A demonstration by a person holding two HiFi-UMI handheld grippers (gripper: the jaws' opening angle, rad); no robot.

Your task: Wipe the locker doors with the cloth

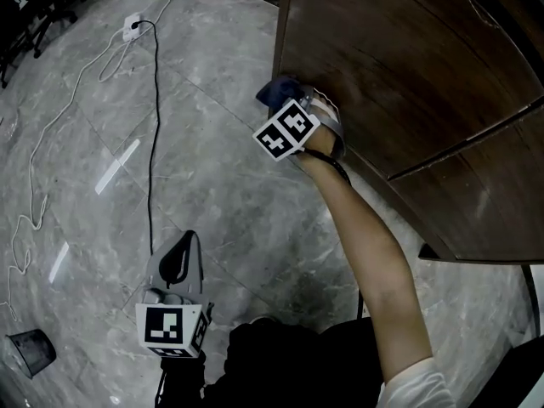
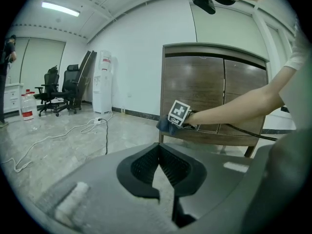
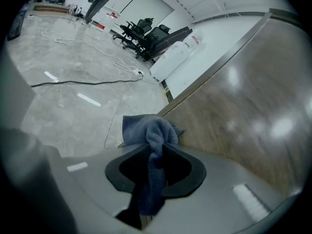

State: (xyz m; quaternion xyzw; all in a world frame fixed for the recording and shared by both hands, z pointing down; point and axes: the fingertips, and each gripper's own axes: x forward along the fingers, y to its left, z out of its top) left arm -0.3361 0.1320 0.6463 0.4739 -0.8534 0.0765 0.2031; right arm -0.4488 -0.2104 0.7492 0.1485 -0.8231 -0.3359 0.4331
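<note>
The brown wooden locker [image 1: 399, 66] fills the upper right of the head view; its two doors [image 2: 214, 89] face the left gripper view. My right gripper [image 1: 293, 102] is shut on a blue cloth [image 1: 276, 89] and holds it against the lower left corner of the left door. In the right gripper view the cloth [image 3: 148, 130] bunches out past the fingertips and hangs back between the jaws of the right gripper [image 3: 155, 147], beside the door [image 3: 243, 106]. My left gripper [image 1: 187, 240] hangs low over the floor, away from the locker. The left gripper [image 2: 158, 149] is shut with nothing in it.
A black cable [image 1: 155, 117] and a white cable [image 1: 38, 151] run across the grey marble floor from a power strip [image 1: 132, 26]. A small dark bin [image 1: 30, 351] stands at the lower left. Office chairs [image 2: 61, 89] and a water dispenser [image 2: 104, 82] stand by the far wall.
</note>
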